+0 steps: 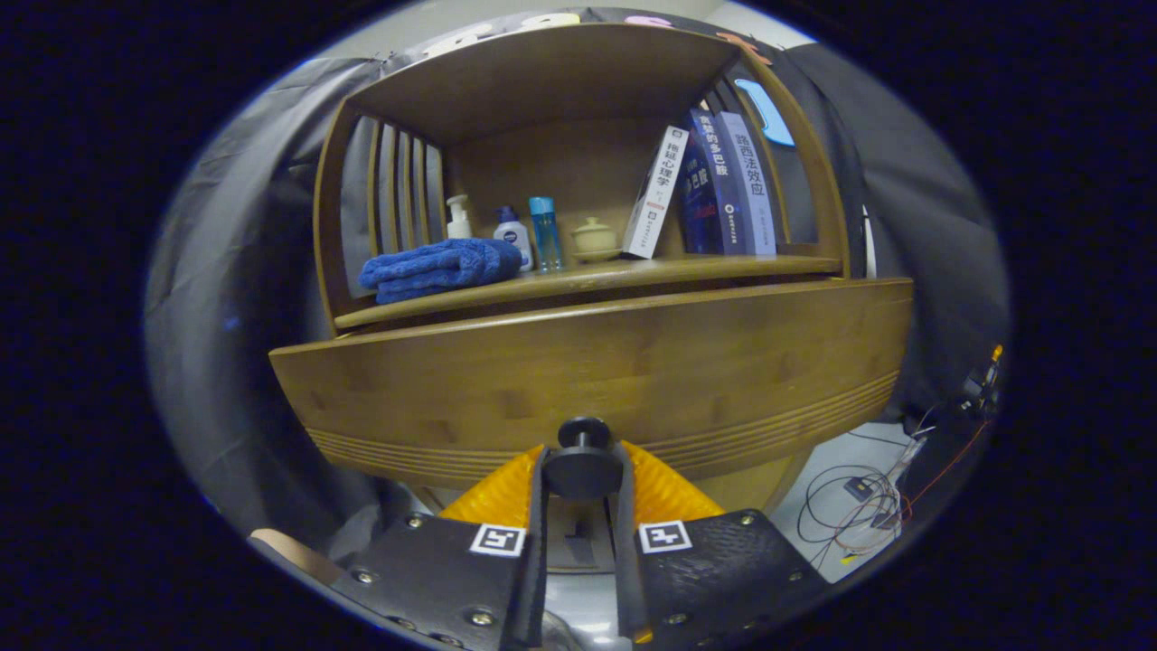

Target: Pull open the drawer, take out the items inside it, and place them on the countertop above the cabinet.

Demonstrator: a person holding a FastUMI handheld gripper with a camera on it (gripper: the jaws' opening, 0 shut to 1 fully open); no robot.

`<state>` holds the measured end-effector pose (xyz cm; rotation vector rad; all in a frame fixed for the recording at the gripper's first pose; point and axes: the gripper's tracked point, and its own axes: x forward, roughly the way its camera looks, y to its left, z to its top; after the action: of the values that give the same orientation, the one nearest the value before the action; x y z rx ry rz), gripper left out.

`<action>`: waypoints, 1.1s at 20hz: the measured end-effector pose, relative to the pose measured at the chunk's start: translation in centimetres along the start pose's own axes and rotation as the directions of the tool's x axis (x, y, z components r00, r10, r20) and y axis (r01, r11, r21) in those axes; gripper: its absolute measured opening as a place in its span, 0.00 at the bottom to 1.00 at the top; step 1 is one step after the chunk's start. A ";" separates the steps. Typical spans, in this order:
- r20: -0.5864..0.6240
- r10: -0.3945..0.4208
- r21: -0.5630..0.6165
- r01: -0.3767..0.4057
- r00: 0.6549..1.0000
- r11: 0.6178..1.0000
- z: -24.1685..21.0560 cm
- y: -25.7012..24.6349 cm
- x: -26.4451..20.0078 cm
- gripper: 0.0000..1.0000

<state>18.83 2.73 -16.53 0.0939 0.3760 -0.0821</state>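
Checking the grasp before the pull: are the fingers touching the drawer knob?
Touching. In the gripper view, both fingers press against either side of the black drawer knob, with no gap visible on either side.

The wooden counter (741, 264) above the drawer front (597, 371) is carrying a row of things, with the cabinet's shelf roof arching over them. Taking the small lidded ceramic pot (595, 239) as the mark: a blue tumbler (545, 233) is standing just beside it on one side, then a white bottle with a blue cap (512, 233), then a white pump bottle (459, 219) set farther back. A folded blue towel (441, 268) is lying beyond those, nearer the counter's front edge. On the pot's other side, a white book (657, 192) is leaning toward three darker books (729, 183) standing close together.
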 end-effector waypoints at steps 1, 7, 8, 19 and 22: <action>-0.004 0.000 0.000 0.000 1.000 1.000 -0.2 0.0 -0.8 0.32; -0.034 0.013 -0.003 -0.013 0.999 1.000 -2.2 0.0 -5.0 0.32; -0.036 0.013 0.008 -0.013 0.999 1.000 -2.2 0.1 -5.2 0.31; -0.098 0.052 0.033 -0.049 0.994 0.998 -3.5 0.8 -8.1 0.35; -0.093 0.058 0.051 -0.054 0.994 0.997 -3.2 0.6 -9.7 0.50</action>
<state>8.75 4.28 -15.88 0.1570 0.4661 -0.0313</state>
